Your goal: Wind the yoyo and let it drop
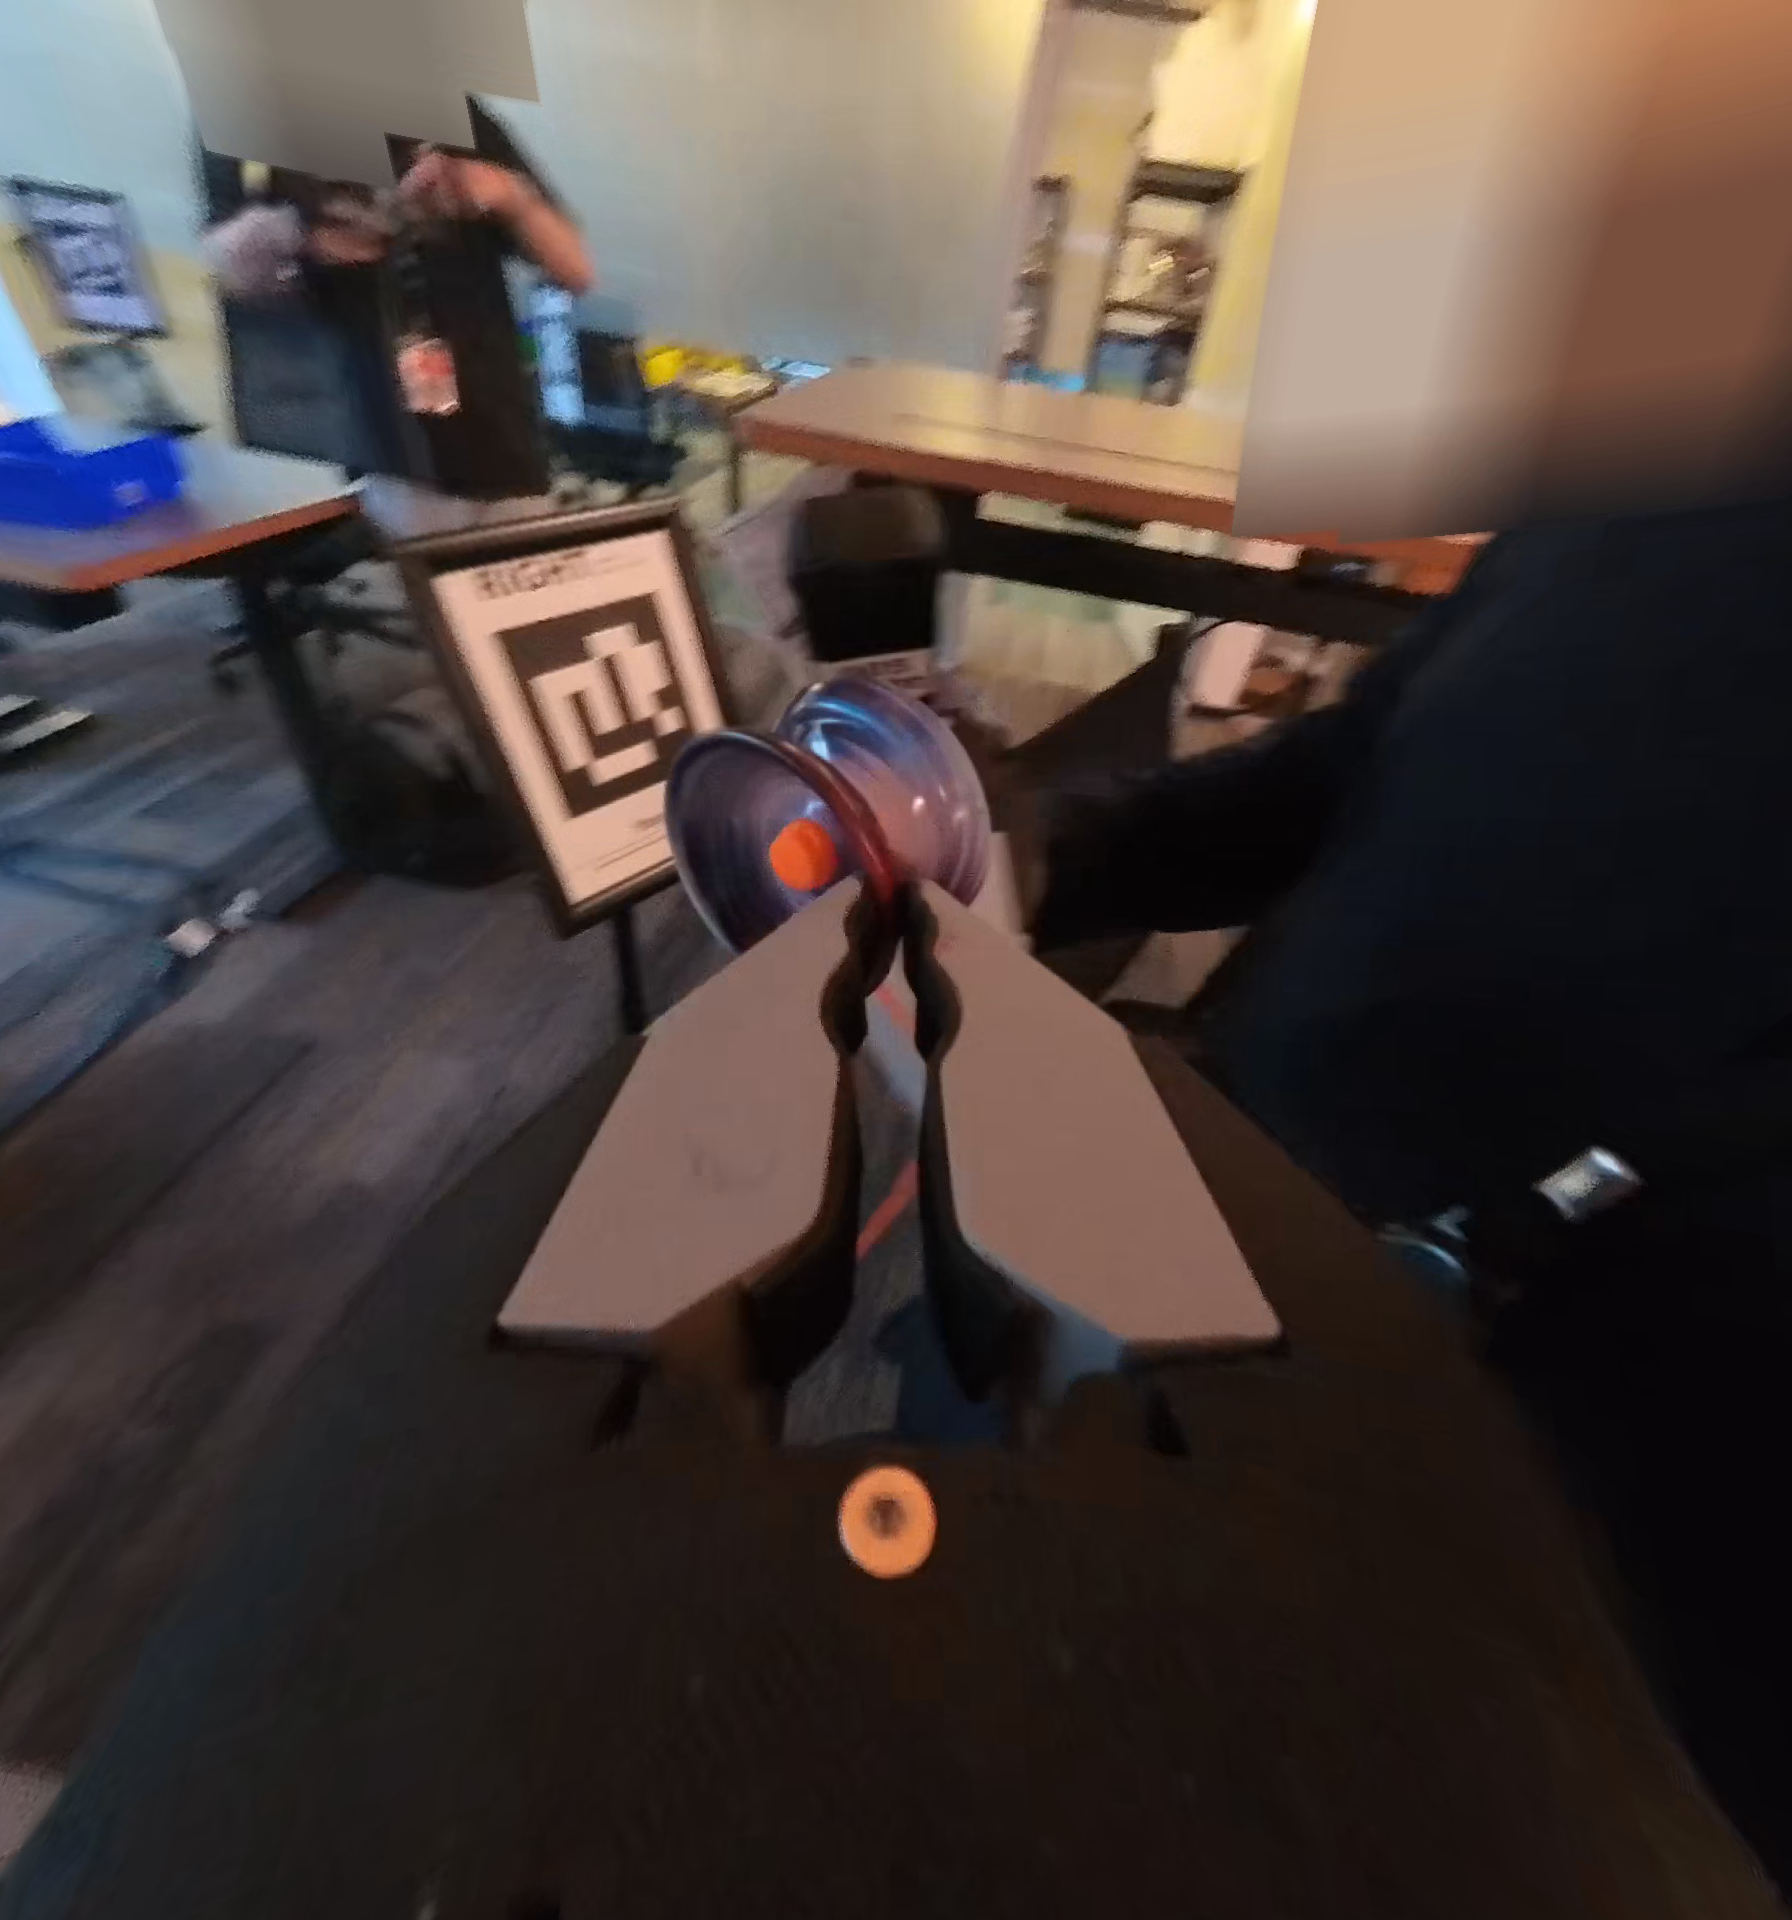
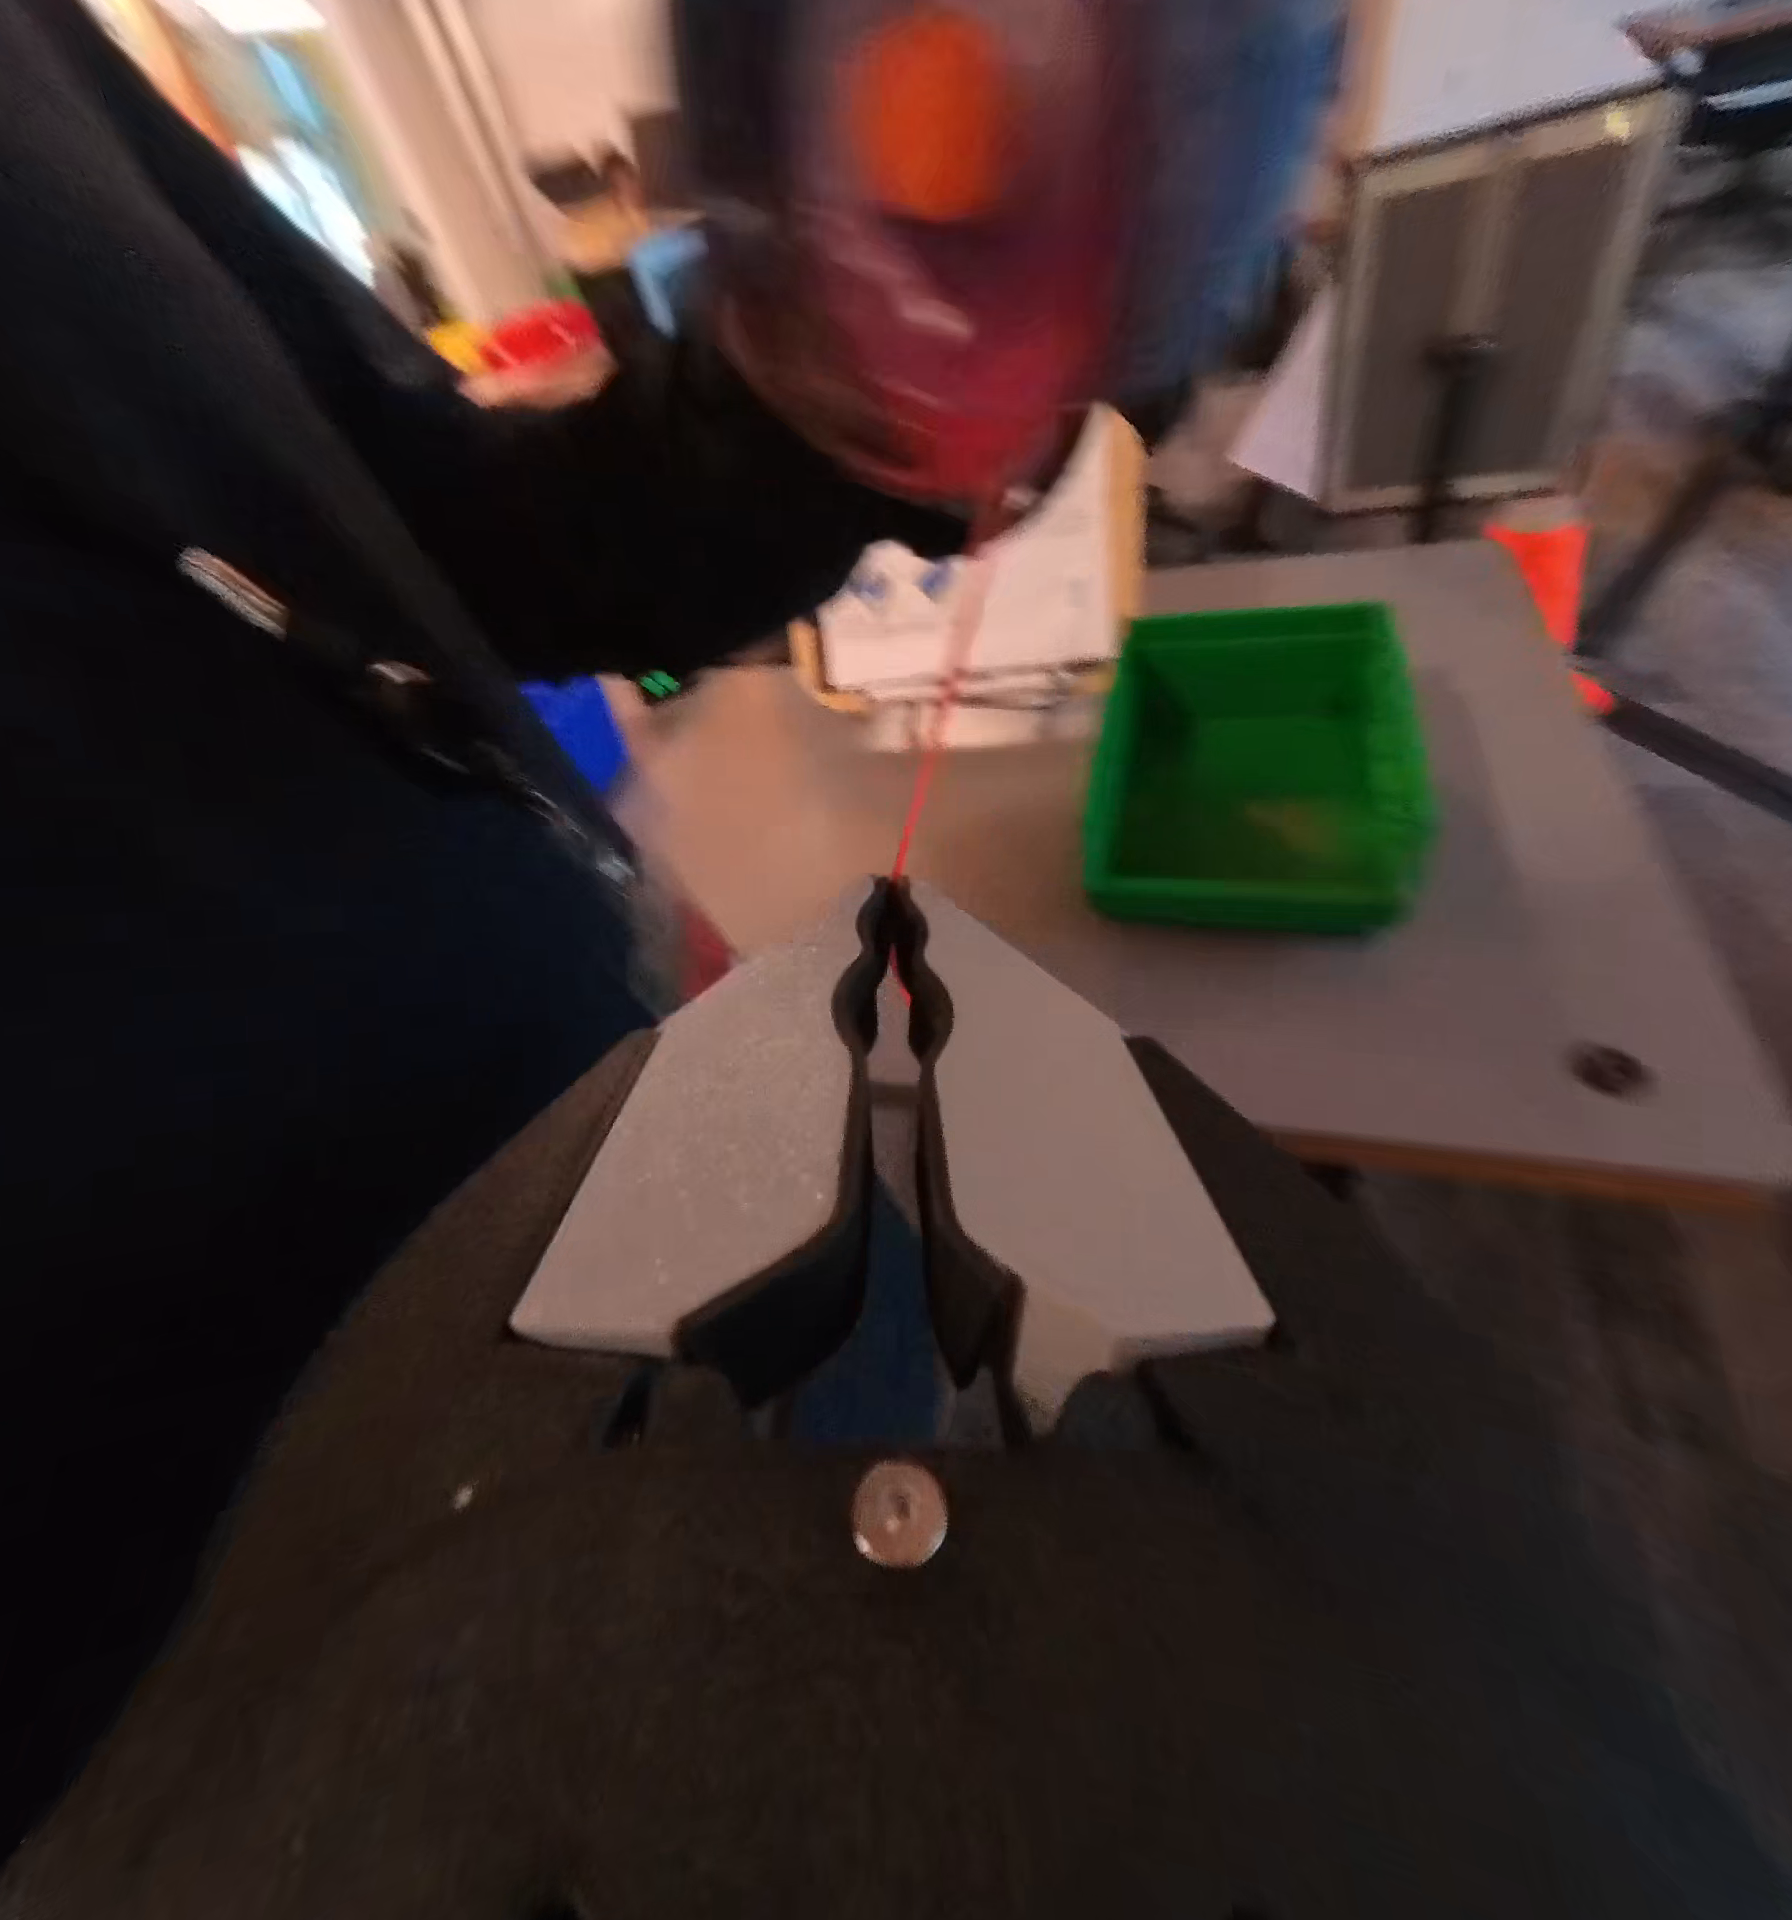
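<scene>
Right at my left gripper (image 1: 884, 902) the two fingertips are pinched together on the red string (image 1: 876, 883), at the point where it comes out of the yoyo's groove. The yoyo (image 1: 830, 810) sits just past those tips, touching or nearly touching them, tilted so that one purple-blue half faces me with its orange hub (image 1: 804, 852) showing. A short stretch of red string also shows lower down in the slot between my left fingers.

My right gripper (image 2: 890, 885) is clenched as well, its black pads nipping the same red string (image 2: 918, 800), which runs from the tips up and away to the yoyo (image 2: 933, 260). From that side the yoyo hangs in the air high in the view, heavily blurred, a reddish-purple shape with an orange centre.

Beyond my left fingers stands a framed board with a black and white marker (image 1: 585, 707) on a dark wood floor (image 1: 196, 1091), with brown-topped tables (image 1: 1027, 436) behind it. Beyond my right fingers lies a grey table (image 2: 1443, 1018) carrying a green bin (image 2: 1256, 769). A dark sleeve (image 2: 248, 727) fills the left of that view.
</scene>
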